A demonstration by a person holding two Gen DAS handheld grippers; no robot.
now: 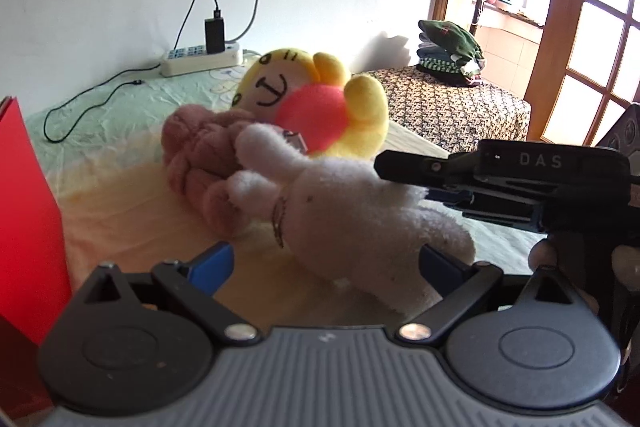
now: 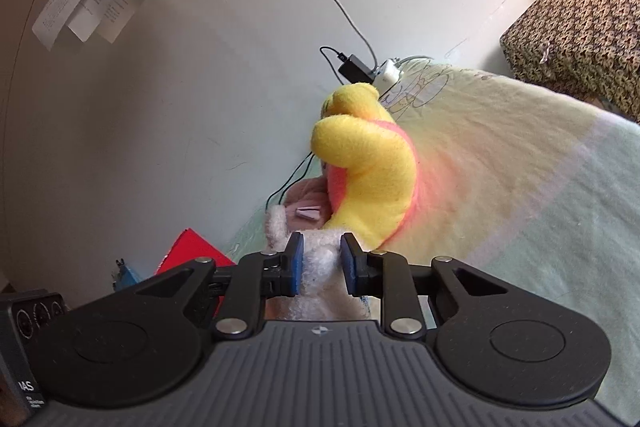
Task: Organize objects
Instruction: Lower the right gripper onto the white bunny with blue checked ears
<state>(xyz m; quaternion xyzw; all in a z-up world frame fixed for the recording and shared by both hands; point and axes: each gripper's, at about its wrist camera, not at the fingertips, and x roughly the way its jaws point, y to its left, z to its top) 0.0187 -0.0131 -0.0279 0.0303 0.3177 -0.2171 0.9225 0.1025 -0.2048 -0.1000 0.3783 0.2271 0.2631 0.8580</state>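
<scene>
plush toys on bed, sorting under way – one item in grip.

white rabbit plush (image 2: pixel 320 267): clamped at the body between the blue pads of the right gripper (image 2: pixel 321 264); lies against the yellow plush (image 1: pixel 320 99) and touches the pink plush (image 1: pixel 200 155), all three heaped mid-bed on the pale sheet (image 1: pixel 120 211). left gripper (image 1: pixel 326 263): fingers wide apart either side of the rabbit's lower end, not pressing it as far as can be told. red box (image 1: pixel 28 211): at the left edge, contents not visible. judged progress: early; no toy appears put away, three left to place.
</scene>
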